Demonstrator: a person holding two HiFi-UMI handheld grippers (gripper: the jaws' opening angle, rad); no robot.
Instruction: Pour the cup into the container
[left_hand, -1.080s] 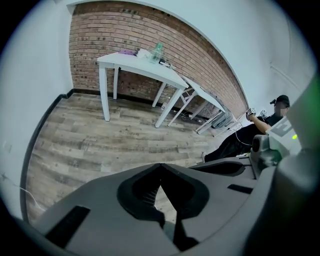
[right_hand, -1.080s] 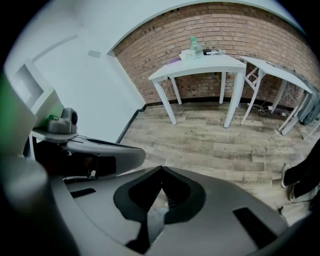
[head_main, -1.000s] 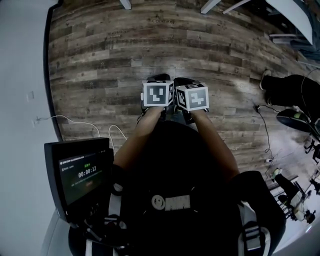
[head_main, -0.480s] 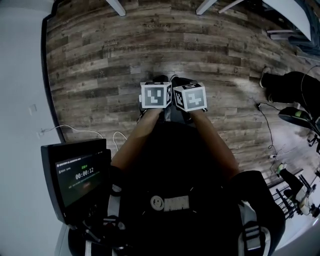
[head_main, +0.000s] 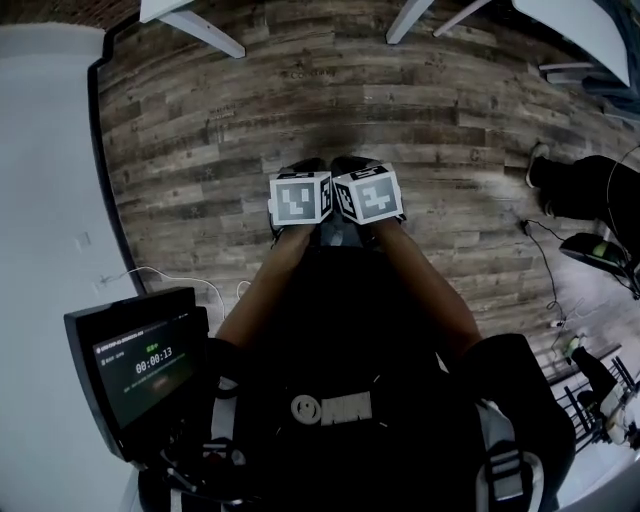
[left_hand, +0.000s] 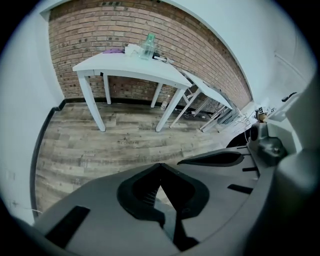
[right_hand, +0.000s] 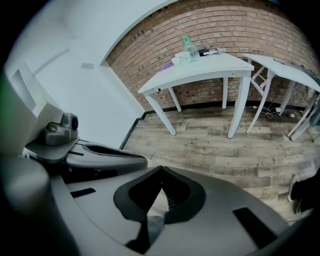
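Soft, even indoor light falls fairly bright on the white bench (left_hand: 127, 64), which casts only faint shadows on the floor (left_hand: 115, 137) beneath it. Both gripper views bow the bench and darken to black at the corners. In front of the bench, the left gripper (left_hand: 160, 167) looks dim and slightly blurred.

The floor (head_main: 200, 130), from ten to two o'clock in the head view, is wood-look planking, grey-brown and weathered in grain, matt with a faint sheen at two o'clock. The wall (head_main: 40, 150) at nine o'clock is smooth matt white. The screen (head_main: 145, 360) at eight o'clock is glossy and dark in a matt black casing.

The left hand-held gripper (left_hand: 160, 167) and right hand-held gripper (right_hand: 161, 172) have smooth matt grey plastic shells with black ribbed inner faces. At twelve o'clock in the left gripper view, the brick wall (left_hand: 100, 30) is rough and red-brown. The tabletop (left_hand: 125, 62) is smooth white, and the vessel (left_hand: 148, 46) is clear and greenish.
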